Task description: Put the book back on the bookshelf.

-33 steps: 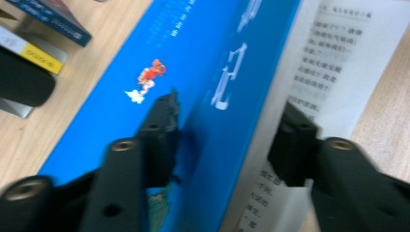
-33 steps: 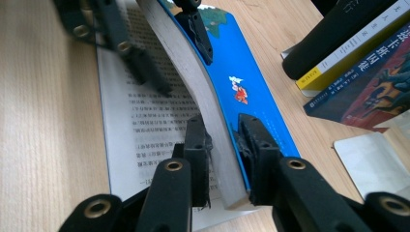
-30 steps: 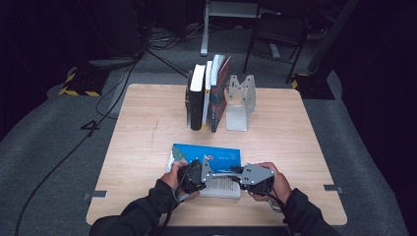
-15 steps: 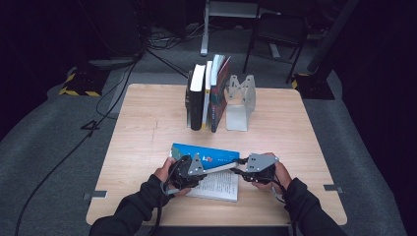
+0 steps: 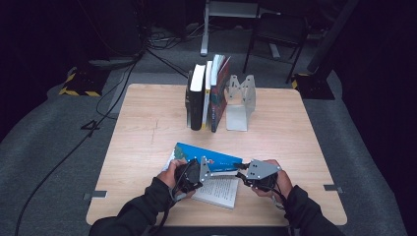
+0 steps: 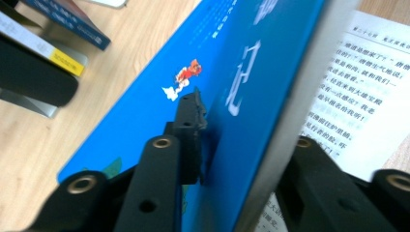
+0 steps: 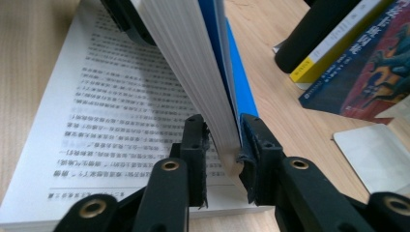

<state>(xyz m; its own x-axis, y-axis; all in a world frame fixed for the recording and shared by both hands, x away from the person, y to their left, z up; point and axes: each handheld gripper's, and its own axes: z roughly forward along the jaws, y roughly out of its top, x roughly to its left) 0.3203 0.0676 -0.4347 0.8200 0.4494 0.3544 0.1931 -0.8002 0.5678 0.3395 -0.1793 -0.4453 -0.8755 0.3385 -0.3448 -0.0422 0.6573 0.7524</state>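
Both forearms reach in, left gripper (image 5: 209, 167) and right gripper (image 5: 241, 174) clamped, tips facing each other.

— What sort of place is this?
— A recording studio or lab, by the look of it: a lone wooden counter (image 5: 147, 128) stands on grey carpet (image 5: 54, 142) in a dark room.
— What else points that way?
— Cables (image 5: 123, 83) trail over the floor, hazard tape (image 5: 74, 83) marks a base, and metal stands (image 5: 204, 29) and a chair (image 5: 275, 34) wait behind.
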